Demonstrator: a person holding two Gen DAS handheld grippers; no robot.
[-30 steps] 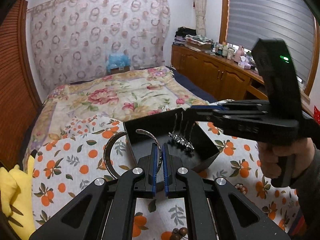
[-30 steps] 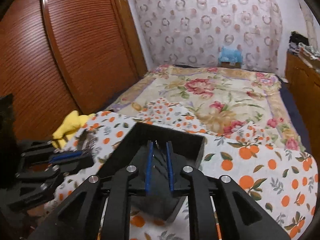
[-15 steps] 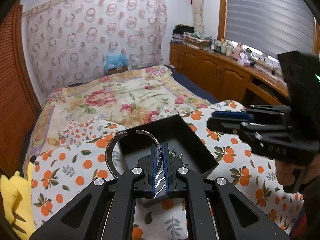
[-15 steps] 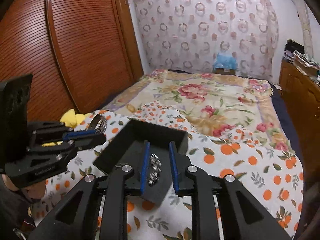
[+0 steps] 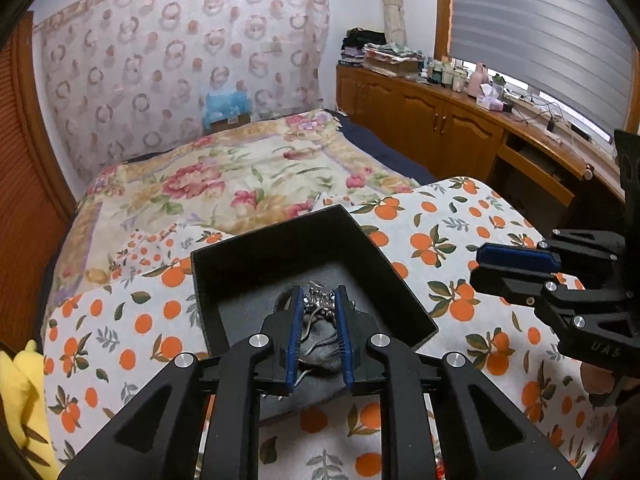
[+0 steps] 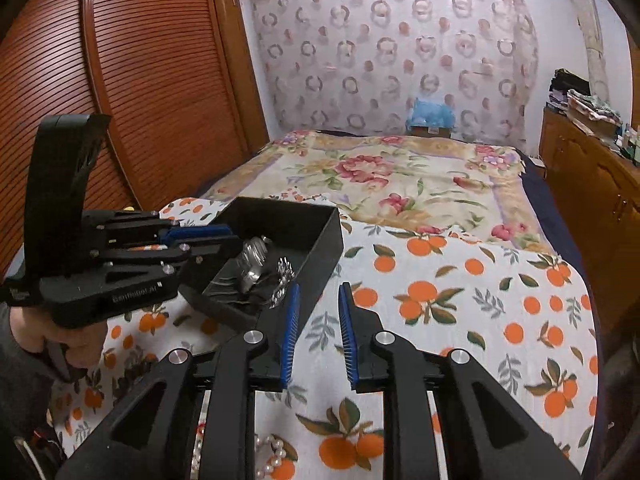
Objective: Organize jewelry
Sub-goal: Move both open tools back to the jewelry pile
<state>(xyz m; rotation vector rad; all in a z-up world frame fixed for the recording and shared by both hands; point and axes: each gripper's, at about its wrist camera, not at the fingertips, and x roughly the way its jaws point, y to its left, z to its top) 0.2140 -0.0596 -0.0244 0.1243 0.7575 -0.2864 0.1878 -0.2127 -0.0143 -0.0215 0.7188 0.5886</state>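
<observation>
A black open box [image 5: 280, 256] sits on the orange-print cloth [image 5: 440, 224]; it also shows in the right wrist view [image 6: 312, 236]. In it lie a silver bangle [image 6: 252, 264] and a sparkly silver chain [image 6: 282, 280]. My left gripper [image 5: 318, 304] is open just over the box floor, with the jewelry [image 5: 318, 304] between and below its fingers. My right gripper [image 6: 316, 300] is open and empty, to the right of the box. A pearl string [image 6: 272, 456] lies on the cloth under my right gripper.
The cloth covers a surface at the foot of a floral bed [image 5: 240, 176]. A yellow cloth [image 5: 20, 400] lies at the left. A wooden cabinet [image 5: 440, 128] runs along the right wall and a slatted wardrobe [image 6: 140, 80] along the left.
My left gripper moved over the box with the bangle and opened; the bangle now lies in the box. My right gripper let go of the chain, opened and pulled back to the right.
</observation>
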